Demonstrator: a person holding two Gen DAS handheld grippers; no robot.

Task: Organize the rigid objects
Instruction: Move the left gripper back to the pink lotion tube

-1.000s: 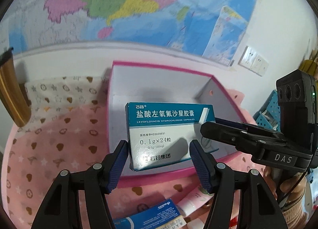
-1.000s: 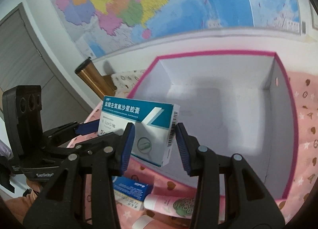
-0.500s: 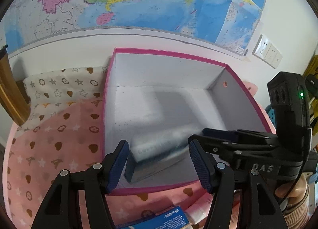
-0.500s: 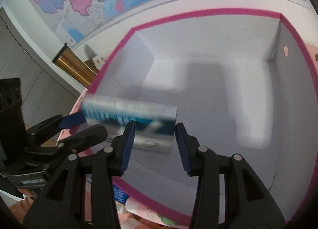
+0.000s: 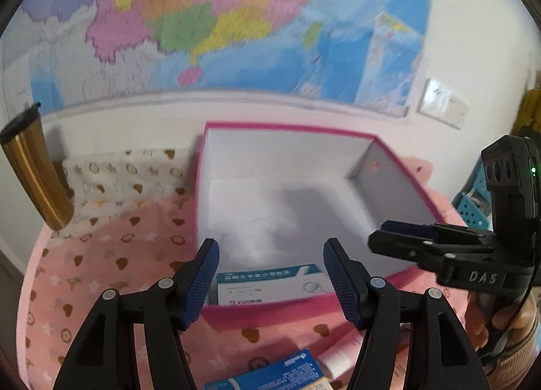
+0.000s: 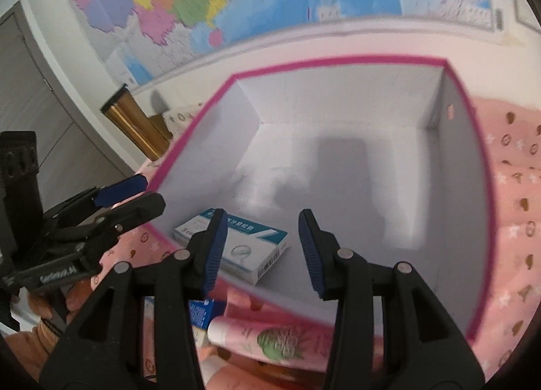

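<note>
We see the white and teal medicine box (image 6: 233, 248) lying flat inside the pink-rimmed box (image 6: 338, 62), in its near corner. The left gripper (image 5: 270, 275), whose jaws have just been opening, and the right gripper (image 6: 260, 248) both stand apart, holding nothing.

White letters "DAS" stand on the black body of the right gripper (image 5: 385, 237) at the left wrist view's right edge; print on the medicine box (image 5: 270, 287) is too blurred to read
</note>
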